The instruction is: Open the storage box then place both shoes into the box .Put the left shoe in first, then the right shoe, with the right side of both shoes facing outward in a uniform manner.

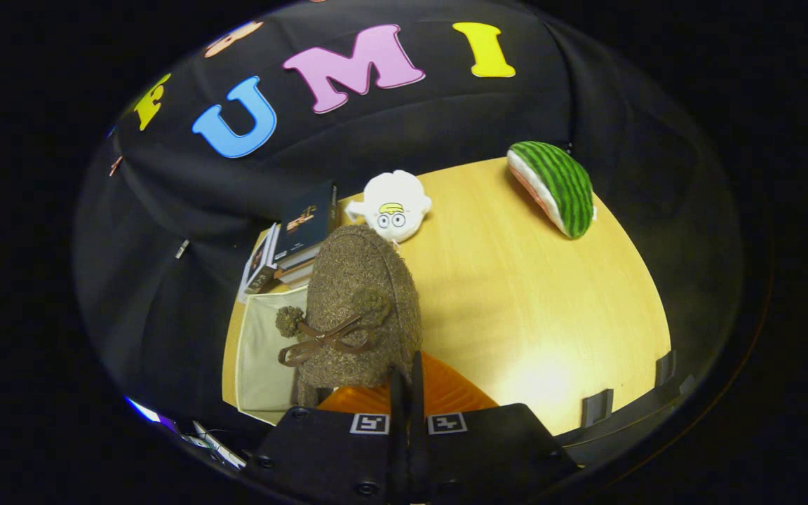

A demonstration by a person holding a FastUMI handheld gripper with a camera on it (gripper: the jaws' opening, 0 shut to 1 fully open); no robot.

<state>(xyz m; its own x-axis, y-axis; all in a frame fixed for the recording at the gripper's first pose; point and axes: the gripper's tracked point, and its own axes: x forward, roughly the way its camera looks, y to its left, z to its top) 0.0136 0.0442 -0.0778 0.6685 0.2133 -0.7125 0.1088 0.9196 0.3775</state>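
Books [302, 235]: a small stack of hardcovers on the far side of the table, the top one dark-covered with squared corners, just beyond the storage box.
Storage box [264, 351]: pale cream, smooth flat walls with a straight light rim; it sits on the table beside and partly behind the shoe.
Shoe [362, 308]: brown, fuzzy, coarse-fibred upper of rounded, domed shape, with a thin brown ribbon bow and a small pompom on its near face; raised above the table, just ahead of the fingers.
Gripper [407, 382]: the fingers are drawn close together at the shoe's lower edge, apparently pinching it; the contact itself is hidden.
Plush toy [393, 207]: white, soft, rounded, with a printed cartoon face, beyond the shoe.
Table [530, 301]: light wood-grain surface, smooth and glossy.
Watermelon plush [551, 188]: wedge-shaped, striped green rind, far corner of the table.
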